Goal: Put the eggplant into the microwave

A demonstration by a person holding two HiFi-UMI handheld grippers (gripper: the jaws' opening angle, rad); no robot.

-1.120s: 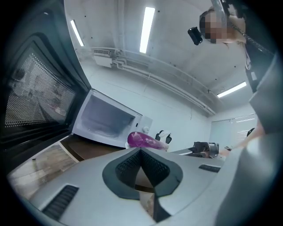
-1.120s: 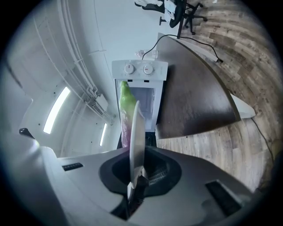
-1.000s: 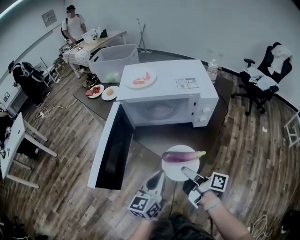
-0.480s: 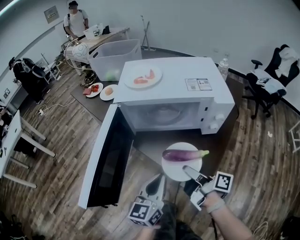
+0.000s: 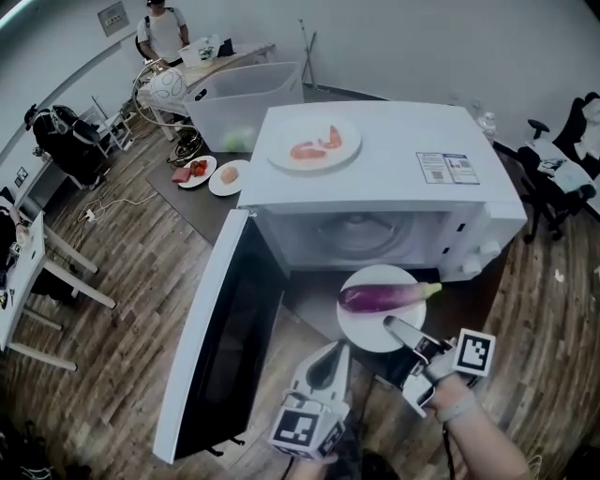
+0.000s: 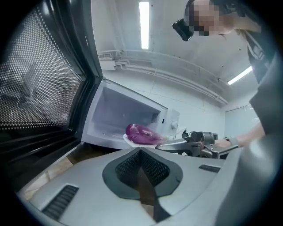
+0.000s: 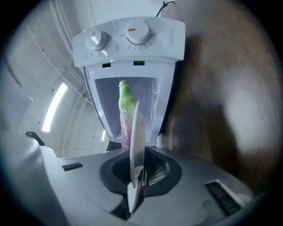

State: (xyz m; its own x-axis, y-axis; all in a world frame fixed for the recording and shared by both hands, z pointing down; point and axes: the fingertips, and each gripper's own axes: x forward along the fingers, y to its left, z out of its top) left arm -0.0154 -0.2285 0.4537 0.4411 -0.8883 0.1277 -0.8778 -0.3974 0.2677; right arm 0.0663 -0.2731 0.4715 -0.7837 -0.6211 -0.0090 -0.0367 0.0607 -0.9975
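A purple eggplant (image 5: pixel 384 297) with a green stem lies on a white plate (image 5: pixel 367 334). My right gripper (image 5: pixel 401 331) is shut on the plate's near rim and holds it level just in front of the open white microwave (image 5: pixel 394 169). In the right gripper view the plate (image 7: pixel 136 137) stands edge-on between the jaws, with the eggplant (image 7: pixel 125 108) beyond it before the cavity. My left gripper (image 5: pixel 332 360) is shut and holds nothing, low beside the microwave door (image 5: pixel 225 337). The left gripper view shows the eggplant (image 6: pixel 141 133) at the cavity mouth.
A plate of pink food (image 5: pixel 314 145) sits on top of the microwave. Two small plates (image 5: pixel 211 174) and a clear bin (image 5: pixel 246 103) lie behind on the left. A person (image 5: pixel 169 28) stands at a far table. An office chair (image 5: pixel 562 159) is at the right.
Both grippers have moved forward toward the microwave. The plate with the eggplant has come from well in front of the cavity to its mouth.
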